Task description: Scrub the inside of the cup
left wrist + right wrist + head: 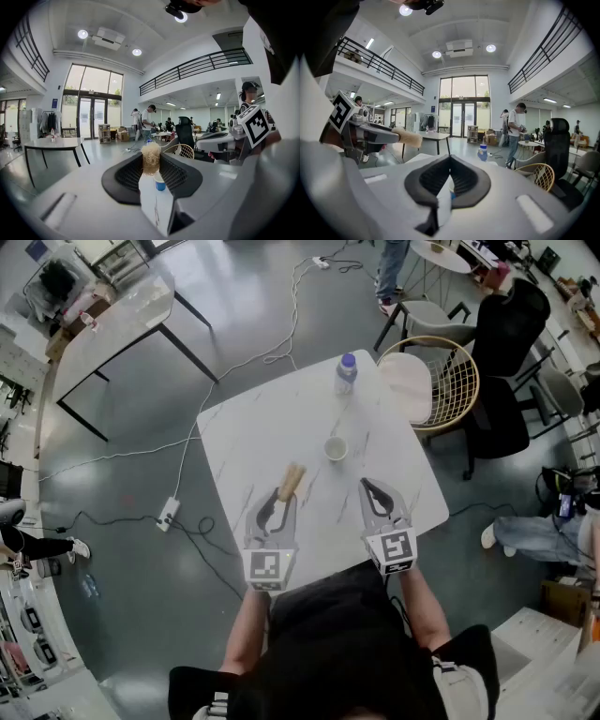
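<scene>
A small white cup (336, 448) stands upright near the middle of the white marble table (244, 437). In the left gripper view the cup (160, 182) shows a blue band, just beyond the jaws. My left gripper (283, 495) is shut on a brush (292, 481) with a wooden handle. The brush's tan bristles (151, 158) stick up between the jaws, short of the cup and to its left. My right gripper (367, 486) hovers to the right of the cup, shut with nothing in it. In the right gripper view its jaws meet in front of the cup (450, 193).
A water bottle (346, 372) with a blue cap stands at the table's far edge, behind the cup. A wicker-backed chair (452, 381) is at the far right corner. Cables and a power strip (169, 513) lie on the floor to the left.
</scene>
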`<move>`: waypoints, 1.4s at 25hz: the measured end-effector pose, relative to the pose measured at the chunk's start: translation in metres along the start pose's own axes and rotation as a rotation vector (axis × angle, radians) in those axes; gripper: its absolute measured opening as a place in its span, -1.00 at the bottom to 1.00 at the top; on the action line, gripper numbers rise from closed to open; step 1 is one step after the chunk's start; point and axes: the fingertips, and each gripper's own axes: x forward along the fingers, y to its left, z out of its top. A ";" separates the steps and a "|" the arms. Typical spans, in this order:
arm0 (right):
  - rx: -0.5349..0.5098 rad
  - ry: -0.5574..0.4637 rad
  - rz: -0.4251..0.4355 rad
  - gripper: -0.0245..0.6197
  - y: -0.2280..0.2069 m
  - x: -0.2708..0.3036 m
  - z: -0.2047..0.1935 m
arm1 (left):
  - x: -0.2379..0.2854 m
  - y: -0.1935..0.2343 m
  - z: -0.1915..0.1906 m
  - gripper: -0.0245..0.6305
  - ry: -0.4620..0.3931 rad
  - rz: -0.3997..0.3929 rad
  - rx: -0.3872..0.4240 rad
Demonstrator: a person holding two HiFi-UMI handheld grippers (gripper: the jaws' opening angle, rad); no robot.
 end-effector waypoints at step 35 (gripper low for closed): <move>0.048 0.184 0.080 -0.90 -0.024 0.082 -0.096 | 0.062 0.011 -0.069 -0.56 0.162 -0.002 -0.086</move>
